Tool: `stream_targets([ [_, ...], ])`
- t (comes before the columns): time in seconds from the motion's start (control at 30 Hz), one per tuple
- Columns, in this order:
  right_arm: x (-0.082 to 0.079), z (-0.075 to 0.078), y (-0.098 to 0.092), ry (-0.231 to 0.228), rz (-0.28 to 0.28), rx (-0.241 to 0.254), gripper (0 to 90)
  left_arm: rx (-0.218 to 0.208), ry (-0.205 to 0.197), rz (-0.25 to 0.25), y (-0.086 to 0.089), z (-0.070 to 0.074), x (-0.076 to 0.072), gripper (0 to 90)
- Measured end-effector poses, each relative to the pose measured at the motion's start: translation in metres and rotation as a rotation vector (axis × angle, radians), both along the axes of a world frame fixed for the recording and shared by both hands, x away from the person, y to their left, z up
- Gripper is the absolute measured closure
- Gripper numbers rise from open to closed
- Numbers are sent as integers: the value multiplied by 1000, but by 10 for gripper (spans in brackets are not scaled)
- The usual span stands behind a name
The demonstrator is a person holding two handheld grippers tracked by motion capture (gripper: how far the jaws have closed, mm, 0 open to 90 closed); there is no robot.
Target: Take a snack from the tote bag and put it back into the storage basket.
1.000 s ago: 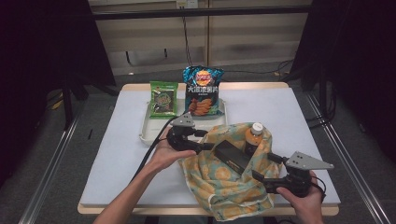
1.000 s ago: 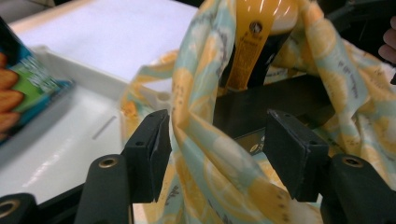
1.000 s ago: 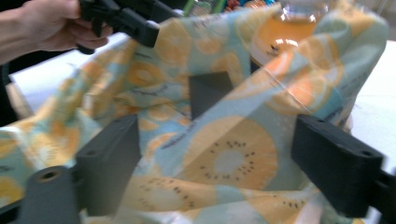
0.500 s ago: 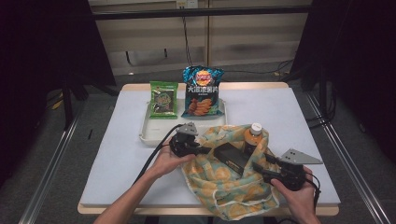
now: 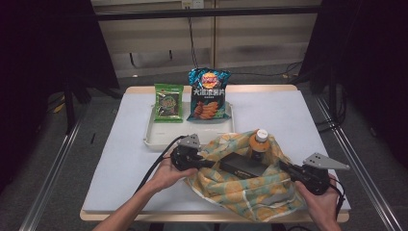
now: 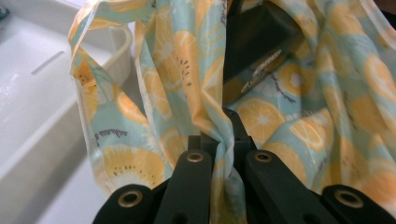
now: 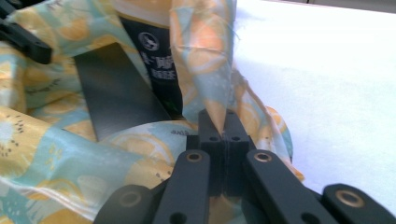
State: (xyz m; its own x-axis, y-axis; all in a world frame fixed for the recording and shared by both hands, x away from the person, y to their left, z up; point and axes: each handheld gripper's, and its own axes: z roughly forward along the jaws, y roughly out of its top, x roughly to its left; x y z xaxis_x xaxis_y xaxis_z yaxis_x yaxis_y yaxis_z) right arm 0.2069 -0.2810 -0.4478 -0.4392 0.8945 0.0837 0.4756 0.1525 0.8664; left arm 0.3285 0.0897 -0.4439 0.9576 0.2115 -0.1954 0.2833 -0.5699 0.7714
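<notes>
A cloth bag (image 5: 240, 190) printed with orange slices lies on the white table, near the front edge. A flat black box (image 5: 240, 166) and an orange bottle (image 5: 260, 142) with a white cap sit inside it. My left gripper (image 5: 208, 163) is shut on the bag's left rim, and the fabric (image 6: 187, 70) is pinched between its pads (image 6: 225, 135). My right gripper (image 5: 286, 167) is shut on the right rim, with a fold of cloth (image 7: 205, 46) rising from its closed tips (image 7: 223, 126). The black box (image 7: 116, 88) lies just beyond.
A white tray (image 5: 154, 139) stands behind the bag, touching its left rim (image 6: 37, 93). It holds a green snack packet (image 5: 168, 102) and a blue bag of crisps (image 5: 208, 94). Bare table stretches to the right (image 7: 327, 70) and left.
Both hands have shifted slightly and sunk toward the bag. The bag's rim now stands gathered up around the box and bottle, where it lay flatter before.
</notes>
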Motion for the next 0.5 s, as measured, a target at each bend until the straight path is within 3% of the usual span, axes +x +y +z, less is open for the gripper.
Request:
stream_targets([
  [0.07, 2, -1, -3, -7, -6, -4, 898, -20, 15, 4, 3, 0, -2, 900],
  [0.2, 8, -2, -9, -18, -12, 5, 899, -20, 7, 10, 10, 0, -11, 900],
  [0.37, 10, -3, -7, -22, 6, 26, 889, -50, 4, 14, 9, -4, -8, 895],
  [0.5, 9, -2, -3, -36, 28, 54, 818, -70, 6, 19, 8, -3, -6, 836],
])
